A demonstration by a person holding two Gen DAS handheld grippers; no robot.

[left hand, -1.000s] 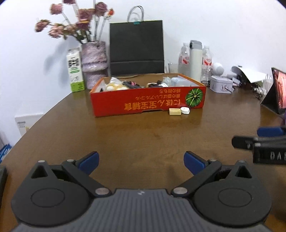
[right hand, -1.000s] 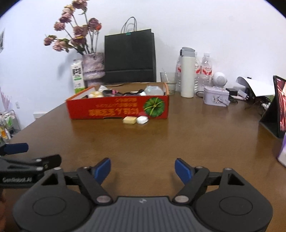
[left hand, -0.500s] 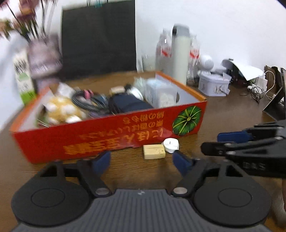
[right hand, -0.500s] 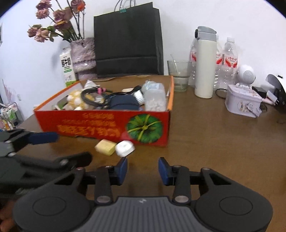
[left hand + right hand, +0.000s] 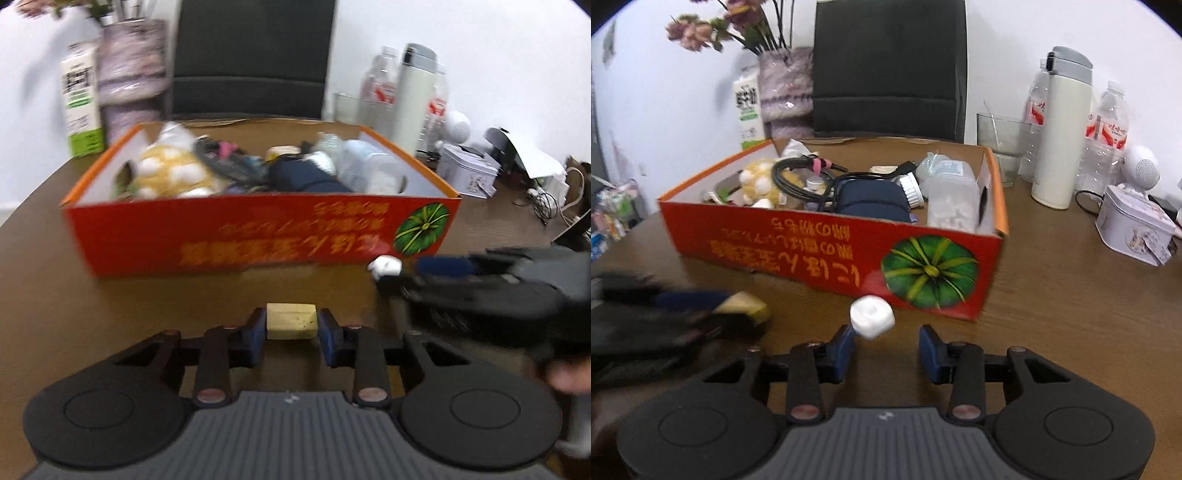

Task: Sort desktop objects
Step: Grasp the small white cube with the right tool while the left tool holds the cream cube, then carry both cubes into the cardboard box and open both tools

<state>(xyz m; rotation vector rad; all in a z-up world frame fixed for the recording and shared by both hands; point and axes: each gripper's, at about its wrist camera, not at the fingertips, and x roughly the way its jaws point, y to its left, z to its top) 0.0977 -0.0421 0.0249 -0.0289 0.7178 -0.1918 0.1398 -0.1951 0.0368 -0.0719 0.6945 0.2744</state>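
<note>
A pale yellow block (image 5: 291, 320) sits on the brown table between the blue pads of my left gripper (image 5: 291, 326). The jaws are closing and both pads touch the block's sides. The same block (image 5: 740, 303) shows blurred in the right wrist view. A small white rounded piece (image 5: 872, 316) lies on the table against the left pad of my right gripper (image 5: 886, 334). Its jaws are opening, with a gap on the piece's right side. The red cardboard box (image 5: 812, 251) full of mixed items stands just behind both pieces. My right gripper (image 5: 400, 273) also appears beside the white piece (image 5: 386, 265).
Behind the box stand a vase of dried flowers (image 5: 783, 92), a milk carton (image 5: 748, 107) and a black paper bag (image 5: 890, 70). To the right are a glass (image 5: 1001, 144), a white thermos (image 5: 1062, 129), water bottles (image 5: 1106, 140), a tin (image 5: 1134, 229) and cables (image 5: 546, 206).
Both grippers moved forward to the front of the red box. The left jaws closed from wide open onto the yellow block. The right jaws narrowed, then widened a little beside the white piece.
</note>
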